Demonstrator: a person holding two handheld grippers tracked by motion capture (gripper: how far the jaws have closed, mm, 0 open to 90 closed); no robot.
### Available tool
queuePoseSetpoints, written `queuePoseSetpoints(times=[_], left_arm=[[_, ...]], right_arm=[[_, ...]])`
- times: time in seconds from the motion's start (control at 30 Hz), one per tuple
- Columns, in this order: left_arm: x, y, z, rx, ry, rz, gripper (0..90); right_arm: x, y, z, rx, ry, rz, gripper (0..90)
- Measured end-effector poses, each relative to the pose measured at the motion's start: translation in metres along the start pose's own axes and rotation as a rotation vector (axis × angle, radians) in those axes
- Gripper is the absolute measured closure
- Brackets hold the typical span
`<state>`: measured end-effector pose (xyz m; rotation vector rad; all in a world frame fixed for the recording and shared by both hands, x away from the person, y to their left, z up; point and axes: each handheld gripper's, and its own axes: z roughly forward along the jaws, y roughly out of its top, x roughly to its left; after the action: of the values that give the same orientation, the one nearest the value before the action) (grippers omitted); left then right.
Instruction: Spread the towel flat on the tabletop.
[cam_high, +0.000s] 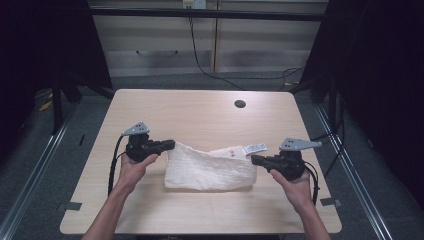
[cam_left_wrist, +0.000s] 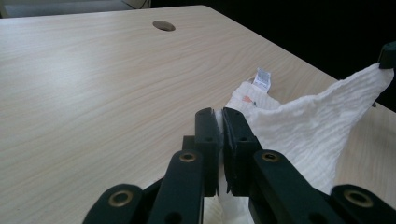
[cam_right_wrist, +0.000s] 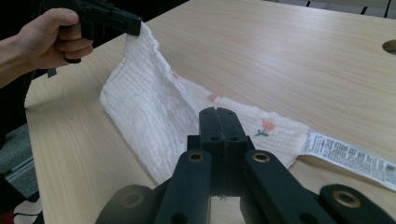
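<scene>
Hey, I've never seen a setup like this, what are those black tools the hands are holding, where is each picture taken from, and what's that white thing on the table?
A person at a wooden table holds a hand-operated two-jaw clamp in each hand. The high view looks down from above: the left gripper and the right gripper each pinch an upper corner of a white cloth, lifting that edge while the rest lies on the table. The other two pictures come from cameras riding on each gripper, looking along its black jaws, which are shut on the cloth. The cloth has small flower prints and a care label. A round hole sits near the table's far edge.
</scene>
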<state>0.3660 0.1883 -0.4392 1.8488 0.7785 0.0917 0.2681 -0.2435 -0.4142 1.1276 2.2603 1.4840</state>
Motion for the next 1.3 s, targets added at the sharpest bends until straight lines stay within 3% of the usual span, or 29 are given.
queuePoseSetpoints(times=[0.17,0.2,0.3,0.5,0.73,0.77,0.9,0.93,1.03,1.1,1.17,1.3], left_arm=[[0.004,0.017,-0.009,-0.058,-0.031,-0.032,86.1],[0.004,0.021,-0.01,-0.069,-0.032,-0.029,86.1],[0.005,0.043,-0.016,-0.084,0.008,0.009,86.1],[0.016,0.088,-0.021,-0.145,0.061,0.016,86.2],[0.026,0.136,-0.024,-0.19,0.07,0.023,86.1],[0.027,0.143,-0.024,-0.208,0.069,0.01,86.1],[0.019,0.167,-0.023,-0.214,0.094,0.064,86.2],[0.016,0.169,-0.025,-0.237,0.082,0.065,86.2],[0.013,0.165,-0.027,-0.225,0.095,0.095,86.0],[0.013,0.151,-0.025,-0.217,0.081,0.093,86.0],[0.014,0.123,-0.021,-0.225,0.044,0.078,86.0],[0.021,0.081,-0.015,-0.164,0.047,0.062,86.0]], right_arm=[[-0.007,0.015,-0.005,-0.027,-0.011,0.0,90.0],[-0.011,0.025,-0.008,-0.049,-0.017,0.005,90.0],[-0.021,0.043,-0.01,-0.069,-0.03,0.002,90.0],[-0.036,0.088,-0.004,-0.116,-0.034,-0.008,90.0],[-0.063,0.139,-0.006,-0.192,-0.051,0.034,90.0],[-0.066,0.145,-0.008,-0.208,-0.053,0.041,90.0],[-0.072,0.167,-0.013,-0.228,-0.073,0.035,90.0],[-0.072,0.17,-0.015,-0.232,-0.079,0.033,90.0],[-0.073,0.169,-0.017,-0.235,-0.083,0.032,90.0],[-0.073,0.159,-0.015,-0.22,-0.081,0.034,90.0],[-0.072,0.142,-0.009,-0.192,-0.08,0.041,90.0],[-0.068,0.103,0.002,-0.15,-0.059,0.057,90.0]])
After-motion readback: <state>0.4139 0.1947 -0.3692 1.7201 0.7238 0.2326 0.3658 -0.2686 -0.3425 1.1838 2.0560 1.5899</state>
